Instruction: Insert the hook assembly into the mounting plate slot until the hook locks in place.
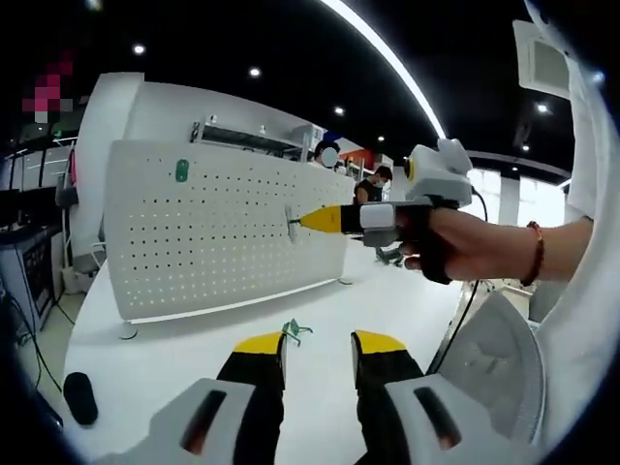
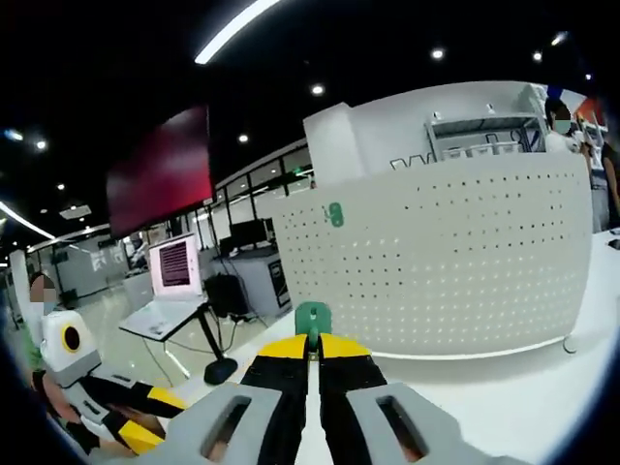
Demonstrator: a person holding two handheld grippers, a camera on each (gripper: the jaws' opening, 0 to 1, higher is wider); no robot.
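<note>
The right gripper has its yellow-tipped jaws clamped on a small green hook piece, held against the white pegboard with round holes. The left gripper has its jaws apart near another green hook on the smooth white bench.

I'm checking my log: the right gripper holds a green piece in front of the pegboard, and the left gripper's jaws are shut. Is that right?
Not quite. The left gripper has its jaws open, with a clear gap between them, as the left gripper view shows. The right gripper does hold a green piece in front of the pegboard.
</note>
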